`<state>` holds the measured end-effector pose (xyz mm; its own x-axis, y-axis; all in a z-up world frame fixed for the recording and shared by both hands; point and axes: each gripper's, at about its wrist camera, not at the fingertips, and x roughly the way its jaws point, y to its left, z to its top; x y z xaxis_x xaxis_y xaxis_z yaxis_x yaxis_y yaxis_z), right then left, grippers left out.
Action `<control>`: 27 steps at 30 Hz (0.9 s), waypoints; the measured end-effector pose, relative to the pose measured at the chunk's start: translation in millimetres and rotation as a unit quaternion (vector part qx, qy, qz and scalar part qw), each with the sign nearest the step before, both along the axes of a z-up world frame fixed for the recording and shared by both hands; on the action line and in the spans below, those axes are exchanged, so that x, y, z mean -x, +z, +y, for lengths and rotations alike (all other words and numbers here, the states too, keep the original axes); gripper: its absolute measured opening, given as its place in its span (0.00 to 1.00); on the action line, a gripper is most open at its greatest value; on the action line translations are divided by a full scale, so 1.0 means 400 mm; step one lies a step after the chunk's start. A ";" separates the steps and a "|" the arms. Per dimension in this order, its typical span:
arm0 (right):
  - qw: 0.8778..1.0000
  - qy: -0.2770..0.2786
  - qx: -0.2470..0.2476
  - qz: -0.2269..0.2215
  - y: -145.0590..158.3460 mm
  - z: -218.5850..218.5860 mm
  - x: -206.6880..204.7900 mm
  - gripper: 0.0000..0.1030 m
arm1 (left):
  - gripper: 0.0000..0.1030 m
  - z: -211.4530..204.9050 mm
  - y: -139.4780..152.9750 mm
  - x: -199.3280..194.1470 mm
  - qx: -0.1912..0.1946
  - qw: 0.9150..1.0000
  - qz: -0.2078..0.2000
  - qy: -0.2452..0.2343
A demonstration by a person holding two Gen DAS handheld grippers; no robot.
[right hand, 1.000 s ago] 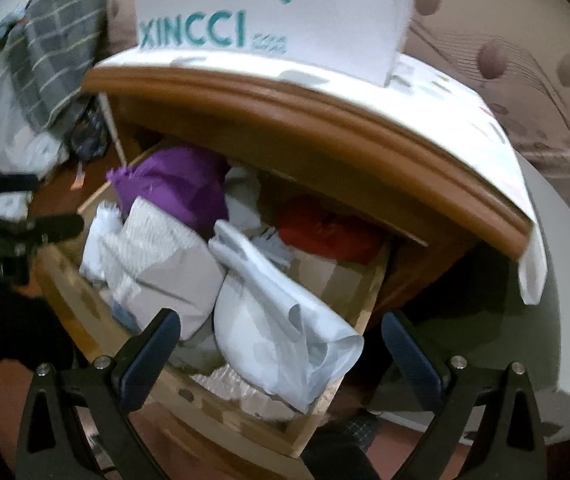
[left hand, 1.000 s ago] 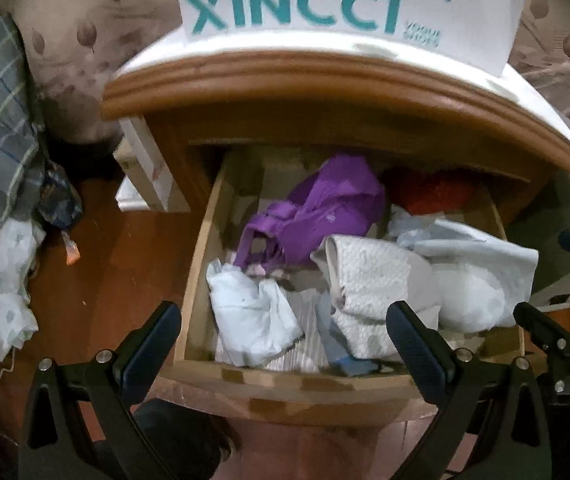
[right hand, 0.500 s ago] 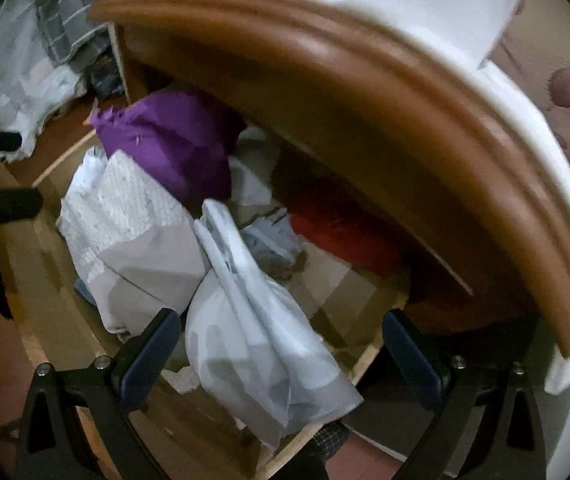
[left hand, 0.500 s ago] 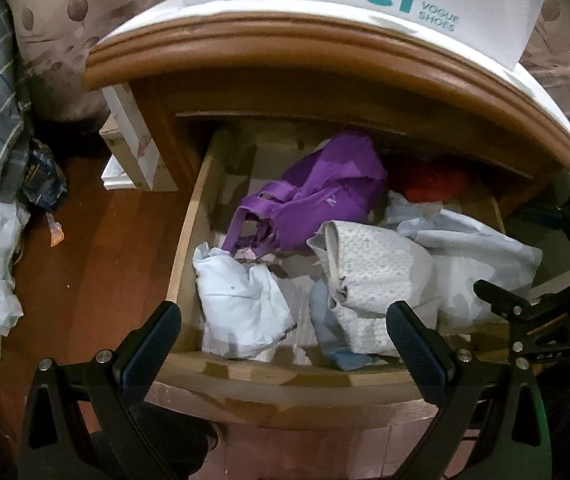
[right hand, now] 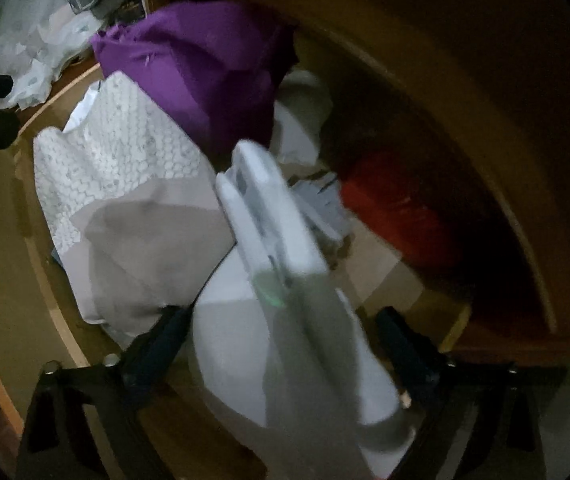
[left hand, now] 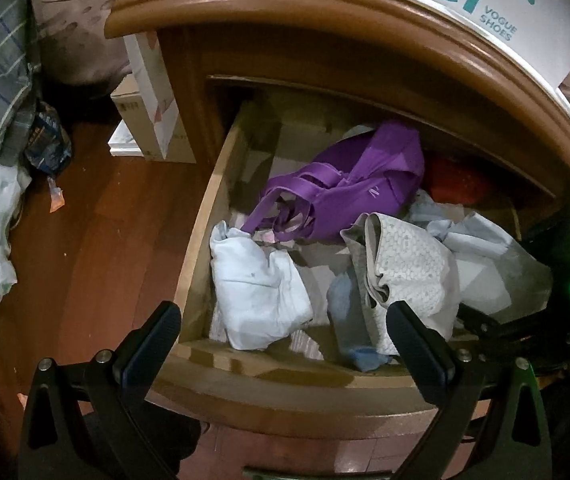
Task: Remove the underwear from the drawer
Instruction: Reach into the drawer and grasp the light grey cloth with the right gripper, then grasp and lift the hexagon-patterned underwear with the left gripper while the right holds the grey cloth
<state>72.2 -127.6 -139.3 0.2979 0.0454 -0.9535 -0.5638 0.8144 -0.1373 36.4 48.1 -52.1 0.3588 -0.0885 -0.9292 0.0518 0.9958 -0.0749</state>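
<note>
Both grippers point steeply down over the open drawer [left hand: 201, 240] of a wooden nightstand [left hand: 325, 28]. The left gripper [left hand: 281, 336] hangs above the drawer's front edge with its jaws spread wide and nothing between them; its left finger sits over the near left corner, its right finger in front of a white dotted garment [left hand: 409, 268]. The right gripper [right hand: 281, 340] is low inside the drawer, its view dark and blurred. Its jaws have just been closing in a little but are not gripping: a pale blue-white piece of underwear [right hand: 269, 232] rises as a folded ridge between the two fingers, and the pads do not clearly press on it. That piece lies at the right side of the drawer, against the dotted garment. Behind them sits a purple garment [left hand: 357, 188], with something red [left hand: 453, 184] far back under the top. A light blue bundle [left hand: 253, 280] lies at the near left. A shoe box [left hand: 497, 12] stands on top.
</note>
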 end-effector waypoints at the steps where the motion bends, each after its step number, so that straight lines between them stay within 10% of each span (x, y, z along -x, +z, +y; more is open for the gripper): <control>1: 1.000 0.002 0.000 0.006 -0.007 0.003 0.000 0.81 | 0.99 -0.002 -0.001 0.000 -0.001 1.000 0.000 -0.002; 12: 0.998 -0.032 -0.032 0.034 -0.003 -0.016 -0.003 0.20 | 0.99 -0.034 -0.019 -0.008 0.037 0.999 0.023 -0.029; 27: 0.974 -0.176 -0.141 -0.005 0.098 -0.107 0.102 0.15 | 0.99 -0.108 -0.092 -0.061 0.097 0.990 0.101 0.004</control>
<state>31.5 -170.2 -100.0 0.3509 0.1981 -0.9152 -0.2434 0.9631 0.1152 60.9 5.0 -88.9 0.1681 -0.2698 -0.9481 0.0086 0.9622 -0.2723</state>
